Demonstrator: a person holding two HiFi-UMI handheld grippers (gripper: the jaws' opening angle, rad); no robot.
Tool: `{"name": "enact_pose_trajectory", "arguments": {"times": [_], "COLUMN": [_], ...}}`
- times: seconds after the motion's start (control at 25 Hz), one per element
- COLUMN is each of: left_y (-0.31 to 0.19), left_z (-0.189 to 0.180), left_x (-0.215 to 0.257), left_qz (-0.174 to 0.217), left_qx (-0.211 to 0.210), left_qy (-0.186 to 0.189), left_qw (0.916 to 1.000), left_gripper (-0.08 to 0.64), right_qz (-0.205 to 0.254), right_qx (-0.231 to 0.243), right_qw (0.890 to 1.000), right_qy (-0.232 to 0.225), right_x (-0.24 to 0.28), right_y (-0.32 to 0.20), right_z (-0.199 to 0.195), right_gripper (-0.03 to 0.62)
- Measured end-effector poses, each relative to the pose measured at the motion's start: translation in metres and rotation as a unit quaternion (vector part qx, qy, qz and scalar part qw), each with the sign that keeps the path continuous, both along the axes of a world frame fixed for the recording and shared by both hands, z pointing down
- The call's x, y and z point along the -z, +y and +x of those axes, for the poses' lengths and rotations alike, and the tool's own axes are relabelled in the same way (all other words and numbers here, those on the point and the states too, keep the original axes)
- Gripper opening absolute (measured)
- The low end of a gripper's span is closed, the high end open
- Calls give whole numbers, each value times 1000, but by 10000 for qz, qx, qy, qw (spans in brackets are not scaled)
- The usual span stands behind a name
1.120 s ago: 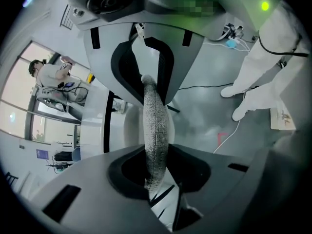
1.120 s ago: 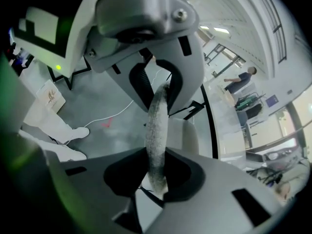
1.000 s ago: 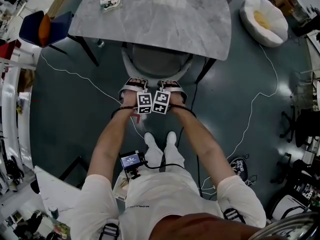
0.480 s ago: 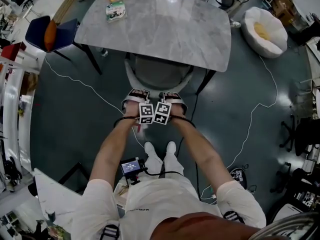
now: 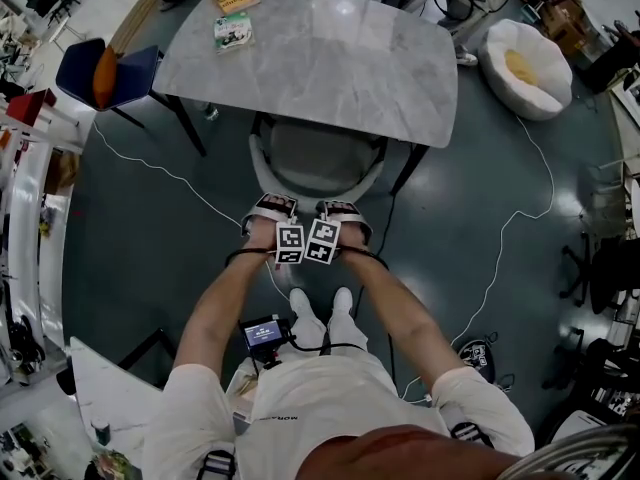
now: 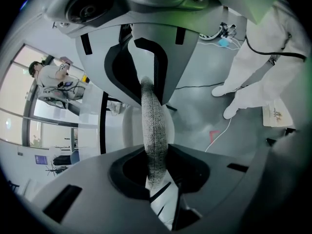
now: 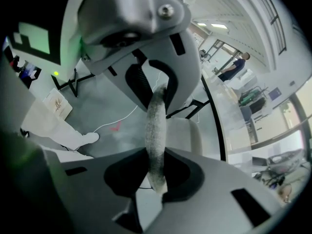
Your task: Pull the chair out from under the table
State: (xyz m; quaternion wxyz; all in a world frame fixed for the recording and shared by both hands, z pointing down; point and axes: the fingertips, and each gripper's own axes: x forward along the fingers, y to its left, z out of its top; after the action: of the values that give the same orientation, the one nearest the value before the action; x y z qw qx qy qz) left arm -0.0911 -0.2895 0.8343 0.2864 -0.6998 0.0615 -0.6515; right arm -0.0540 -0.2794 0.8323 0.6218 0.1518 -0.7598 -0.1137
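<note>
Clamping the near top edge of the grey upholstered chair with a pale curved back (image 5: 315, 158), the left gripper (image 5: 270, 208) and the right gripper (image 5: 343, 211) sit side by side, almost touching. Each gripper view shows the grey woven fabric of that edge (image 6: 155, 130) (image 7: 156, 130) pinched between the two jaws, with the pads pressed on it from both sides.

Compared with a second ago, both grippers and the chair's back stand a little nearer the person's white shoes (image 5: 320, 303), and rather more of the seat shows beyond the near edge of the grey marble-patterned table on dark legs (image 5: 310, 58). I judge the pull to be under way and working. The chair is partly out, but the far part of its seat lies under the tabletop, so more backward travel is needed.

The chair stands upright on the dark floor (image 5: 160, 218), roughly centred along the table's near side. It faces away from the person, its front toward the far side and its back toward the near side. Its front-to-back line runs near to far, in line with the pull, while the curved back's long axis runs left to right across the grippers. With a grip either side of the middle, the chair should come out straight rather than swing.
</note>
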Motion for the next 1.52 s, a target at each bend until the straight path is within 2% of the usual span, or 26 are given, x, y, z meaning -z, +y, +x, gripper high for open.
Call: {"name": "enact_pose_trajectory", "arguments": {"times": [0.76, 1.52], "left_y": [85, 145], "left_z": [1, 1], "left_x": [6, 5], "left_qz": [-109, -251], "left_qx": [138, 263], "left_qy": [71, 107], "left_qw": [9998, 9993], "left_gripper": [84, 84], "right_qz": [-128, -189], "right_qx": [70, 138], "right_qw": [9999, 9997], "right_qy": [-19, 31], "right_x": [5, 3], "right_y": [87, 144], "right_z": [1, 2], "right_gripper": [78, 80]}}
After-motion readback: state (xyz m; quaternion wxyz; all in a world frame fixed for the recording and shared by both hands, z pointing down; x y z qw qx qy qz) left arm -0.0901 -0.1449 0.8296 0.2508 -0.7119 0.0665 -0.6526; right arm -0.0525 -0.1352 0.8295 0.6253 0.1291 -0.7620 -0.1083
